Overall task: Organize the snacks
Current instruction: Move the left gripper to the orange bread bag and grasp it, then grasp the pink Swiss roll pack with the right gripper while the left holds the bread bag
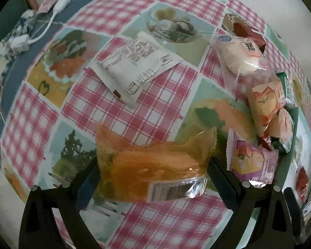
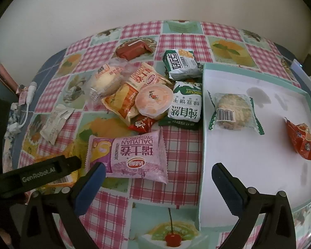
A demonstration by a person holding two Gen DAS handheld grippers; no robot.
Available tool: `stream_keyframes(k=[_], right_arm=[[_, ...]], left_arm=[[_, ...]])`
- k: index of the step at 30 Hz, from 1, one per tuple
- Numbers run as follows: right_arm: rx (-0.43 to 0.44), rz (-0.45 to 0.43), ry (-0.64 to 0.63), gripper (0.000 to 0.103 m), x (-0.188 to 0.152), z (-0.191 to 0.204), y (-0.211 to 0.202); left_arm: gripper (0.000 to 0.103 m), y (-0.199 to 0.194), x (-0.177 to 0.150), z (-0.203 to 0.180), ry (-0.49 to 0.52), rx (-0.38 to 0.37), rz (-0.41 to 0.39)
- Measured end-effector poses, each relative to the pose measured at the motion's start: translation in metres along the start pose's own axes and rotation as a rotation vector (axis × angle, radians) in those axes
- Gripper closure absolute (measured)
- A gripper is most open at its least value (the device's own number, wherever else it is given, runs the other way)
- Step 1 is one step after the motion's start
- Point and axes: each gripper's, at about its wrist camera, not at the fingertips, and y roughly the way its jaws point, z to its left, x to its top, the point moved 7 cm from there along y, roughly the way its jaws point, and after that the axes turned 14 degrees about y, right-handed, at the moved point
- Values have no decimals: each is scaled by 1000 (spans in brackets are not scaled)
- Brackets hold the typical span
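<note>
My left gripper (image 1: 153, 172) is shut on an orange snack packet (image 1: 151, 166) in clear wrap and holds it just above the tablecloth; it shows at the lower left of the right wrist view (image 2: 51, 172). My right gripper (image 2: 158, 178) is open and empty, straddling the left wall of the white tray (image 2: 203, 124). In the tray lie a round cookie packet (image 2: 232, 112) and a red-orange packet (image 2: 302, 143). A pink Daliyuan packet (image 2: 130, 157) lies just beyond my right gripper. A pile of snacks (image 2: 151, 95) sits left of the tray.
A white packet (image 1: 134, 66) lies alone on the checked tablecloth (image 1: 155, 108). A bun in clear wrap (image 1: 240, 51) and a red packet (image 1: 248, 33) lie further off. A white cable and plug (image 1: 24, 39) rest at the table's left edge. A wall stands behind.
</note>
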Motion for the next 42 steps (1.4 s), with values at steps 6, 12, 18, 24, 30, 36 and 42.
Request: stream_keyframes(k=[6,12,18,24,30,36,42], right_arm=[[-10,10,-21,0,-1,6,8],[-45,8,-44,0,-1,14,12],[-44,-56,-69,0,8,25,-4],[19,3,-52,0,3,39,8],[-12,66,-54,0,-7,43,35],[-38,83,-55,0,-12,45,50],[-72,64,-124,0,-17,58,56]], left_arm=[[5,-2,3,16,-61,-7,-5],[5,-7,4,39,-114,44,-7],[5,-12,-2,64,-161,52,-2],[5,-16,-2,67,-171,44,3],[5,-13,-6,69,-182,38,7],[5,-8,-3,69,-166,46,16],[5,-2,-2,62,-166,45,25]])
